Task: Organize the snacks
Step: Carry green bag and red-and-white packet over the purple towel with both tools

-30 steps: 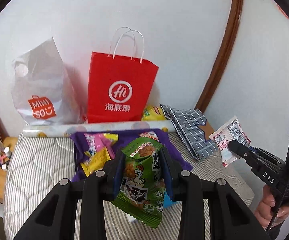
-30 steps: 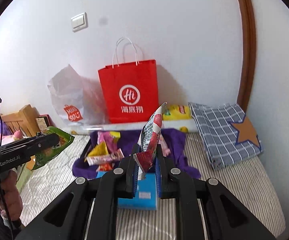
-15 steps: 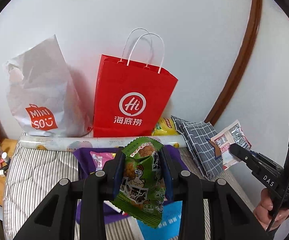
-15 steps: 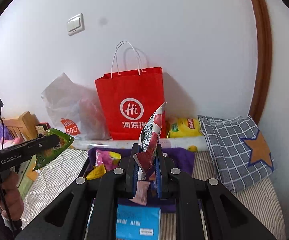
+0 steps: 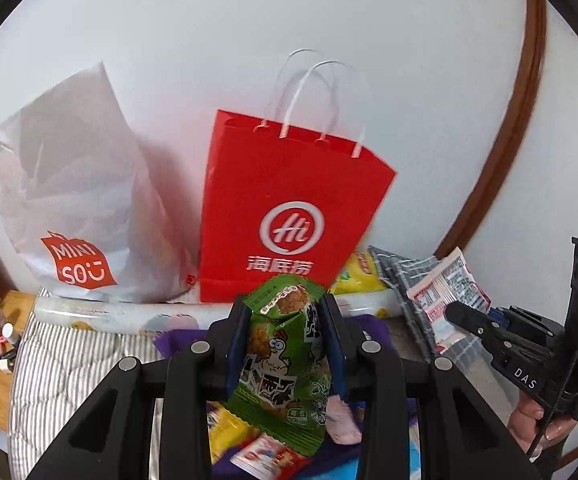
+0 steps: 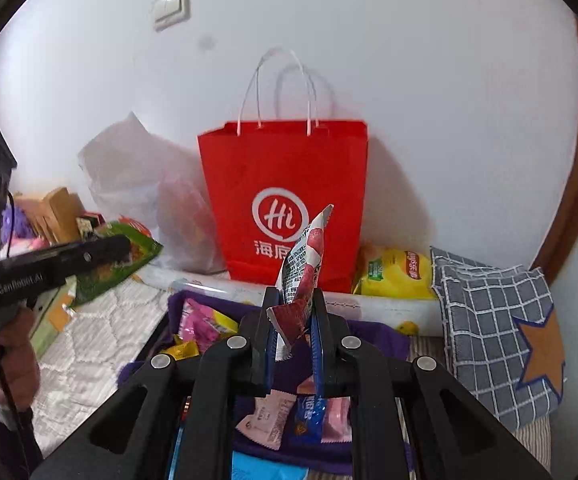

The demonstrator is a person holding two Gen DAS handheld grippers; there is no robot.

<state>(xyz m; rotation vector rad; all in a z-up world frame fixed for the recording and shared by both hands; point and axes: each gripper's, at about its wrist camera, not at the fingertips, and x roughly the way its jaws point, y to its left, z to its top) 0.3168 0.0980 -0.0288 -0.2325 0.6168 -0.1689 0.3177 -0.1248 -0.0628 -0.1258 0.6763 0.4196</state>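
A red bag (image 5: 289, 216) and a white bag (image 5: 77, 200) stand ahead against the wall, loose snacks (image 6: 205, 326) lying below. The left gripper (image 5: 285, 332) pinches a green packet (image 5: 285, 364); the right gripper (image 6: 295, 320) pinches a red-white packet (image 6: 303, 268).

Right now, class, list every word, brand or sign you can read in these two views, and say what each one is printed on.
"Hi" above "海底捞": red paper bag.
"MINI SO": white plastic bag.
"DAS": right gripper, seen in the left view.
"GenRobot.AI": left gripper, seen in the right view.
Green snack packet: print too distorted to read.
Red-and-white packet: print too small.
Yellow chip bag: lettering blurred.
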